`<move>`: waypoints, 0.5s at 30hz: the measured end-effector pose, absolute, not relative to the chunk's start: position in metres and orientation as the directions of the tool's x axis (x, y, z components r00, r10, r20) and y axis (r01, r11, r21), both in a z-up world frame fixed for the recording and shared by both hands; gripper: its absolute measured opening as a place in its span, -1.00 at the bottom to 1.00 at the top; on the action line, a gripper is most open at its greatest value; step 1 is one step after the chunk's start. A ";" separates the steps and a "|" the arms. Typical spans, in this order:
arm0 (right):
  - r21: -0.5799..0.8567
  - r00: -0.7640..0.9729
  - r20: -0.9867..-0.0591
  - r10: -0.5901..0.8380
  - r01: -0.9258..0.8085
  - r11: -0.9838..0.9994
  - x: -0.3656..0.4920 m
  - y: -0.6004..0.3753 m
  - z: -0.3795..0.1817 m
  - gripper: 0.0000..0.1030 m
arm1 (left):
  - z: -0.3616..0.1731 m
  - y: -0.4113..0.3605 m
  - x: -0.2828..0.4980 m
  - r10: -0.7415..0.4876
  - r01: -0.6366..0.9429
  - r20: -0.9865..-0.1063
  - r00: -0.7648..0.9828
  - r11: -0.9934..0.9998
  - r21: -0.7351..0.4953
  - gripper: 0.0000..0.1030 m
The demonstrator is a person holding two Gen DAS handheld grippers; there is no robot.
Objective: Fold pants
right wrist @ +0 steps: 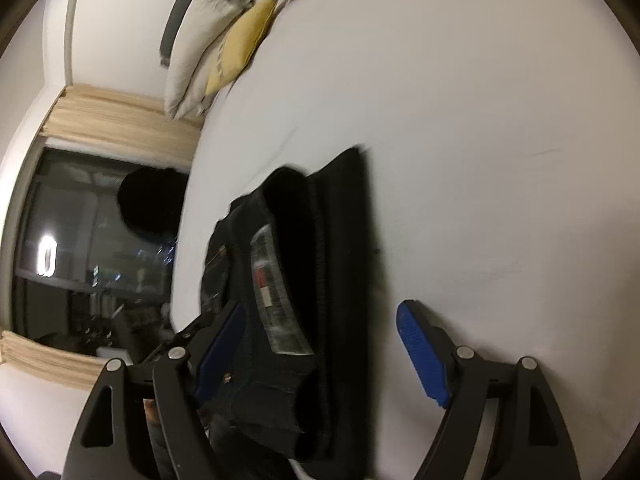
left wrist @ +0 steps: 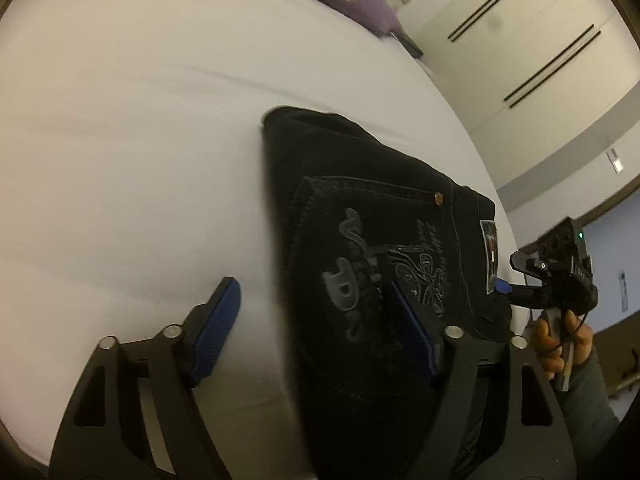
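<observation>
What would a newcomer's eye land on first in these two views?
The folded black pants in the middle of the white bed, back pocket embroidery and waistband label facing up. Next, the left tool and the right tool, both open, blue pads straddling the bundle's near edges. Yellow and purple pillows sit at the far end.

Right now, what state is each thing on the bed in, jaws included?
Black pants: folded into a compact stack, back pocket up, lying flat on the white bed.
Left gripper: jaws open, holding nothing.
Right gripper: jaws open, straddling the pants' edge, no grip.
Pillows: piled at the bed's far end.
</observation>
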State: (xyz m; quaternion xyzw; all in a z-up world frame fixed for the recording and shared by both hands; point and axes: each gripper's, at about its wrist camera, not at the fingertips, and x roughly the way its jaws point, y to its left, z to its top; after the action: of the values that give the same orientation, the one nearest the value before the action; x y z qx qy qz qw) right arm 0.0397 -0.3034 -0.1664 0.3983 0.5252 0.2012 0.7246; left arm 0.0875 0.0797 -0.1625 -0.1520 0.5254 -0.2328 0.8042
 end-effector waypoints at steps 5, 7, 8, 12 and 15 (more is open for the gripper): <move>0.759 0.311 -0.638 0.704 0.103 0.643 0.053 -0.284 -0.168 0.33 | -0.159 0.060 0.093 -0.551 0.263 -0.788 0.275 0.831 -0.490 0.48; 0.737 0.304 -0.665 0.682 0.119 0.665 0.056 -0.282 -0.170 0.01 | -0.156 0.040 0.090 -0.516 0.306 -0.816 0.261 0.846 -0.436 0.47; 0.717 0.300 -0.684 0.665 0.110 0.688 0.055 -0.279 -0.169 -0.06 | -0.153 0.031 0.089 -0.484 0.319 -0.833 0.269 0.861 -0.397 0.47; 0.658 0.323 -0.722 0.612 0.049 0.751 0.047 -0.273 -0.158 -0.42 | -0.147 0.018 0.085 -0.438 0.331 -0.850 0.293 0.880 -0.339 0.15; 0.565 0.351 -0.770 0.533 -0.013 0.825 0.041 -0.259 -0.142 -0.56 | -0.135 0.009 0.077 -0.414 0.364 -0.849 0.328 0.885 -0.291 -0.23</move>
State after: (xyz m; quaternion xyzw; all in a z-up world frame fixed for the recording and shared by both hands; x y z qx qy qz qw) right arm 0.0411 -0.2586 -0.1417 0.2395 0.5425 0.1737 0.7862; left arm 0.0767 0.0088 -0.1346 -0.0239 0.5282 -0.2389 0.8145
